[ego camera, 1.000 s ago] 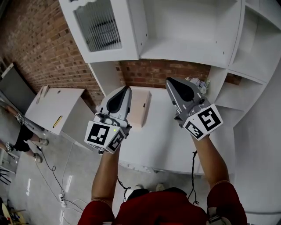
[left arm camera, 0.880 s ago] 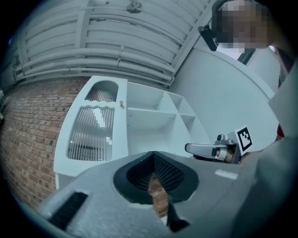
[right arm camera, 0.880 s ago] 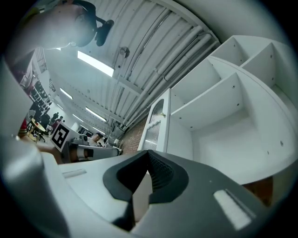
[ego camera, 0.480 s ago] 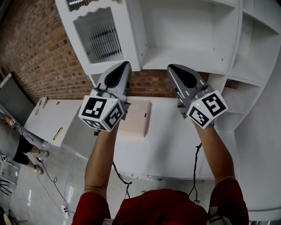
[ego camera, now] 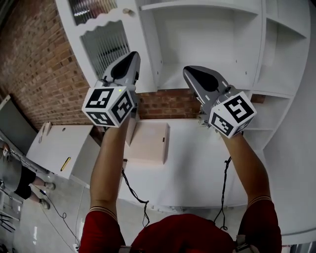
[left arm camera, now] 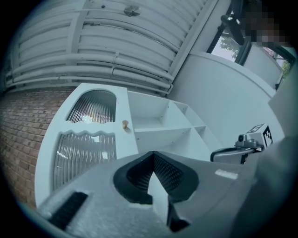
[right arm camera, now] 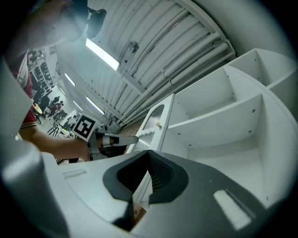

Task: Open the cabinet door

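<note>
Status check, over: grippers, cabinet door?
Left gripper, right gripper shut, empty. Cabinet door looks closed, knob untouched. Nothing between grippers and knob.

In the head view, the cabinet door (ego camera: 101, 42) is cut off by the upper edge, and its lower part is hidden behind the left gripper (ego camera: 131, 57). A bystander (ego camera: 19, 179) is cropped at the lower left. A pale wooden box (ego camera: 150, 143) is partly covered by the left forearm (ego camera: 111, 163).

white cabinet door (ego camera: 106, 42) with ribbed stripey glass, tiny goldish knob (ego camera: 127, 11); shelves (ego camera: 207, 44) plain white too; red-brown brick wall (ego camera: 34, 74); left gripper (ego camera: 133, 54) and right gripper (ego camera: 187, 70) grey, black-and-white square markers; red sleeves (ego camera: 98, 230); pale pinkish box (ego camera: 148, 142), white table (ego camera: 197, 163)
</note>
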### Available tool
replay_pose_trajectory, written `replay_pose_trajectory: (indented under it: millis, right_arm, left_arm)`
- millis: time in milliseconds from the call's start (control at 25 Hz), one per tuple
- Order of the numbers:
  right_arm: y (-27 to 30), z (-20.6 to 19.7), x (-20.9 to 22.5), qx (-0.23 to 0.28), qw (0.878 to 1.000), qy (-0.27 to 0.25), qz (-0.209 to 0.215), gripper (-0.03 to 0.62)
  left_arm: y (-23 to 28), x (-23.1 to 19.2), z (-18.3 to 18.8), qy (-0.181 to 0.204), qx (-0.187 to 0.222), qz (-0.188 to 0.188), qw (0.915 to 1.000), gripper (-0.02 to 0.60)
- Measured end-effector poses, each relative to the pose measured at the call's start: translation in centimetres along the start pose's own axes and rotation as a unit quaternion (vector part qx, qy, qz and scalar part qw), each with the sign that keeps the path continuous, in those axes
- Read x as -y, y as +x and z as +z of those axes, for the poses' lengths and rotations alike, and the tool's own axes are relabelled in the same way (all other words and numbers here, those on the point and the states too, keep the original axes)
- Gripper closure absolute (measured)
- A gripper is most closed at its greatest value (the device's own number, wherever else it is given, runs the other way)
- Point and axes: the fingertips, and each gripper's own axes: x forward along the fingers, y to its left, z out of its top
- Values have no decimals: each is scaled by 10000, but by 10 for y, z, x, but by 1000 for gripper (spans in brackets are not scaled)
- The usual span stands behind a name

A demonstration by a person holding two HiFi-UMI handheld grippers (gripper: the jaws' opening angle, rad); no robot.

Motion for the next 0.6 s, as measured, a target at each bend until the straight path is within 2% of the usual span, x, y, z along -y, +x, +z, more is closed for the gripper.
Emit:
replay_pose_trajectory:
  millis: [160,360,600]
  right_arm:
    - [4,4,0,-93,9998,-152,19,582]
    - [5,6,7,-83,10000,-4,-6,582]
    - [8,6,13,-213,9997,-152,-29,582]
  left_arm:
    - [16,-14,13,123,58,55,9999,581]
    - [35,-30,28,291,131,176,9993,581]
    - [49,-51,44,449,200,455,9978,575]
